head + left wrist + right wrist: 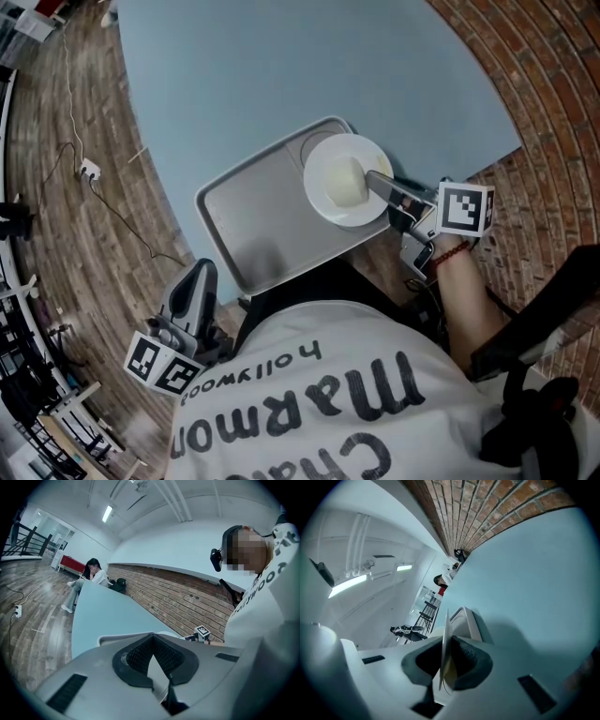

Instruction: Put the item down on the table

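A white plate (330,208) with a pale round piece of food (347,183) on it hangs over the far right corner of a grey tray (253,220) on the light blue table (281,66). My right gripper (380,185) is shut on the plate's right rim. In the right gripper view the plate (444,644) shows edge-on between the pads, with the tray (472,620) beyond. I cannot tell whether the plate rests on the tray. My left gripper (195,279) hangs low beside the table's near edge, away from the tray, its jaws (157,660) together with nothing in them.
A power strip (89,171) with a cable lies on the wooden floor at the left. Brick surface (534,75) borders the table on the right. A person (91,576) sits at the table's far end. Shelving (37,412) stands at the lower left.
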Motion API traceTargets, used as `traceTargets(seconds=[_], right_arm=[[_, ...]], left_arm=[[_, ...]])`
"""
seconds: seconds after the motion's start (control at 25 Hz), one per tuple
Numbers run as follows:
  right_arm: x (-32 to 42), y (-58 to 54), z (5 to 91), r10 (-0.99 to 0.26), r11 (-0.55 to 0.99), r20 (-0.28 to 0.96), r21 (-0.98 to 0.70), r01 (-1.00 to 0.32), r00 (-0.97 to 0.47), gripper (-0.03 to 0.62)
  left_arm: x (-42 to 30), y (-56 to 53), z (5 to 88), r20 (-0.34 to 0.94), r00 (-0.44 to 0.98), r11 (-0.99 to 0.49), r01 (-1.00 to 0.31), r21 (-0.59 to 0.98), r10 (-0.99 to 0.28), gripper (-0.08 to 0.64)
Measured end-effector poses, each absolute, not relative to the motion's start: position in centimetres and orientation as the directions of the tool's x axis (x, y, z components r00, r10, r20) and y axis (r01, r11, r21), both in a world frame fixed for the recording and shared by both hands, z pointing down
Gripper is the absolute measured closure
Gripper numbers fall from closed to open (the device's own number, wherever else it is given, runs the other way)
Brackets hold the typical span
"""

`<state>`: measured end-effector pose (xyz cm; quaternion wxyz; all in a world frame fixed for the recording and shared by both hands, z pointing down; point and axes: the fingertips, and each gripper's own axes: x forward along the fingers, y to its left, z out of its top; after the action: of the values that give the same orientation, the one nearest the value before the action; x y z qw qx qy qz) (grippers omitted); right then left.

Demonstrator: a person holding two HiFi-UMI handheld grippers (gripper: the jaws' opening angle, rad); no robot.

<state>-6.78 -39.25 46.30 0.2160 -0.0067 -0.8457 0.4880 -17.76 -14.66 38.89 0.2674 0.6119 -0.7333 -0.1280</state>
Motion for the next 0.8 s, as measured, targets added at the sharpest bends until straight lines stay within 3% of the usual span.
traceTargets(seconds=[0.24,0.8], right_arm=[[-6.4,-39.2,47.1,0.178,0.655,0.483,-0.708,-0.263,-0.857,0.558],[-7.2,-39.5,47.1,0.130,0.792,0.601,-0.541,-0.282,-0.788,0.557]], left_arm=[[-18.2,-14.0,38.8,0.226,-0.113,0.218,-0.826,0.520,-0.967,0.554],[-18.8,-13.6,38.8,0.206,-0.133,0.224,-0.818,0.529,-0.970,0.554]])
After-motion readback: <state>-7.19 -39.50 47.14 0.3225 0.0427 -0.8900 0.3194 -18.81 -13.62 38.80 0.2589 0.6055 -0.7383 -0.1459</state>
